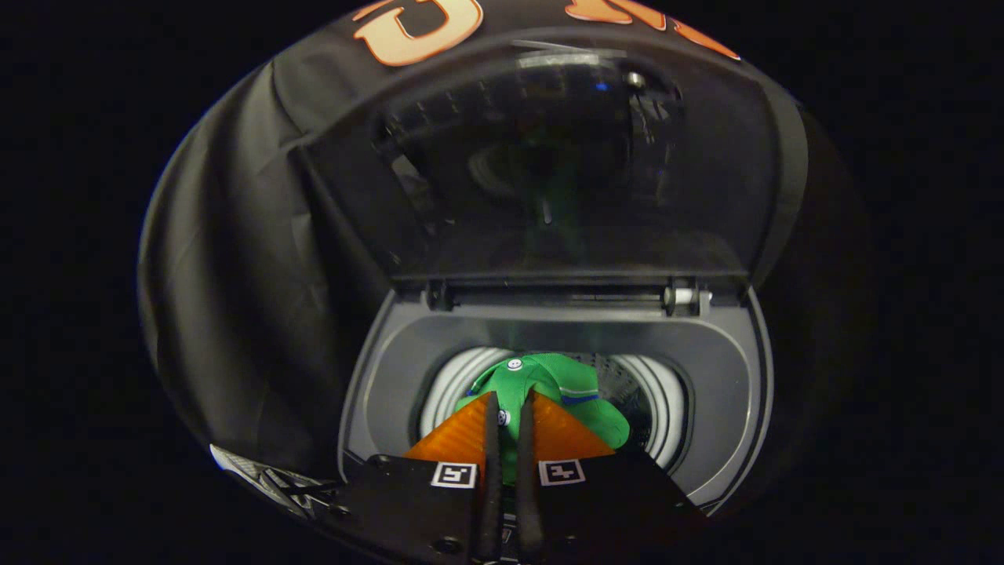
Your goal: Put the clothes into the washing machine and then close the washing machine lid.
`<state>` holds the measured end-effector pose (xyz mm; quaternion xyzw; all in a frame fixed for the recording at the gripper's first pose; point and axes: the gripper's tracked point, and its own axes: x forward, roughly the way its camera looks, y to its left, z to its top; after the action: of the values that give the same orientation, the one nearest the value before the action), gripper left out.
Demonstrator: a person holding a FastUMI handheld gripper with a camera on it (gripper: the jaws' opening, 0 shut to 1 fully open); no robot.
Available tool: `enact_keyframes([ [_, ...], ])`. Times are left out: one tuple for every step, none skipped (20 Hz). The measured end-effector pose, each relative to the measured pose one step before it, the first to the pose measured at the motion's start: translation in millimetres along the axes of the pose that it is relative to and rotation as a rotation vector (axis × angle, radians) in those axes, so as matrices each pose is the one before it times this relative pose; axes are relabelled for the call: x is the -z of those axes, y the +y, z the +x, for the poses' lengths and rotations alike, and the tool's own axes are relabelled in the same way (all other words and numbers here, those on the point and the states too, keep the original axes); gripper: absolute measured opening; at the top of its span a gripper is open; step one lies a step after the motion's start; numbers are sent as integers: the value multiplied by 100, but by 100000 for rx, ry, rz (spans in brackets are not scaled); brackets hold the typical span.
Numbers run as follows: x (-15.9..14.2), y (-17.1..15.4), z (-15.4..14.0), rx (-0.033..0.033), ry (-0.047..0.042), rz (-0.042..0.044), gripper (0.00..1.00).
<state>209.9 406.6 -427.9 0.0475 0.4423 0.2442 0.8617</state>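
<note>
Claw (508,408) apparently pinching one green garment (549,384) over washing machine (729,377) drum.

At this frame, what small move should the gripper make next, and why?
Probably open the gripper and let go. Its fingers are nearly shut on a fold of the green garment, which already hangs over the drum opening of the washing machine, and the lid stands raised, so the drop looks clear.
</note>
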Motion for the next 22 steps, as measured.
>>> enact_keyframes([
  [629, -217, 1060, 1121, 2658, 400, 15],
  [676, -207, 810, 1804, 1864, 947, 15],
  [278, 17, 619, 647, 1642, 1085, 15],
  [554, -228, 623, 756, 1879, 558, 15],
  [247, -354, 696, 1038, 1290, 320, 15],
  [334, -139, 733, 766, 1305, 163, 15],
  [205, -133, 434, 772, 775, 275, 15],
  [326, -125, 364, 832, 812, 165, 15],
  [-29, -270, 412, 1384, 239, 316, 16],
  [142, -323, 154, 1313, -107, 252, 15],
  [-124, -364, 130, 1771, 17, 145, 15],
  [254, -202, 62, 417, 390, 76, 20],
  [-76, 97, -16, -363, -347, 549, 23],
  [-12, -272, 20, 1568, -535, 70, 31],
  [-185, 60, 22, 636, -321, -113, 39],
  [147, -164, -194, 694, -51, -170, 48],
  [-26, -13, -136, 277, 209, -254, 57],
  [-26, 152, -262, -422, -434, 2, 65],
  [-16, -76, -183, 628, -536, 125, 74],
  [-98, -69, -238, 277, -814, 141, 82],
  [-259, -27, -486, 119, -1106, 399, 91],
  [-65, 131, -264, -95, -747, 351, 99],
])
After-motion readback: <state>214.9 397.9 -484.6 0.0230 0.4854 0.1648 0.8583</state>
